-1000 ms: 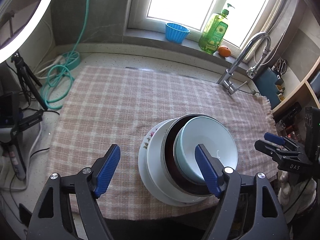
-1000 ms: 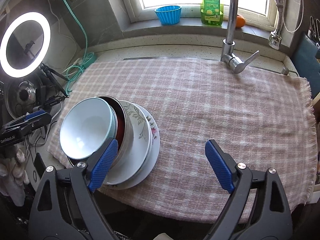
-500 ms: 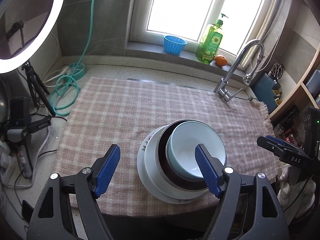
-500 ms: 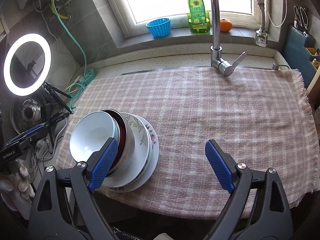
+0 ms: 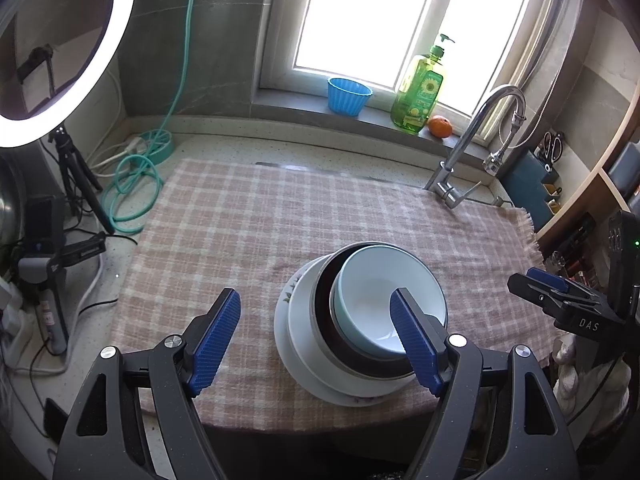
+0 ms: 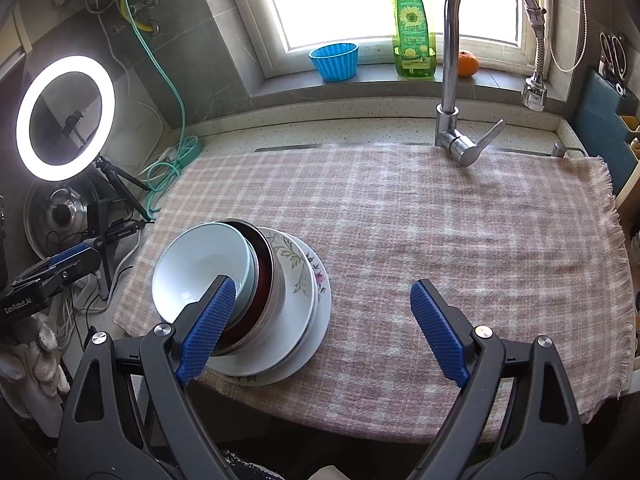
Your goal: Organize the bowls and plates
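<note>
A stack of dishes stands near the front edge of the checked cloth (image 5: 248, 220). A pale blue bowl (image 5: 384, 300) sits on top, inside a dark metal-rimmed bowl (image 5: 324, 312), on white floral plates (image 5: 294, 320). The stack also shows in the right wrist view, with the pale bowl (image 6: 196, 264), the dark bowl (image 6: 266, 276) and the plates (image 6: 300, 280). My left gripper (image 5: 316, 332) is open and empty, above and in front of the stack. My right gripper (image 6: 320, 320) is open and empty, to the right of the stack.
A faucet (image 6: 456, 80) rises at the back of the cloth. A blue cup (image 6: 334, 62), a green soap bottle (image 6: 414, 28) and an orange (image 6: 467, 63) stand on the windowsill. A ring light (image 6: 66, 118) and a green hose (image 5: 136, 184) are at the left.
Both grippers have pulled back and up from the stack, so the dishes look smaller and farther. The stack has not moved. Both grippers stay open.
</note>
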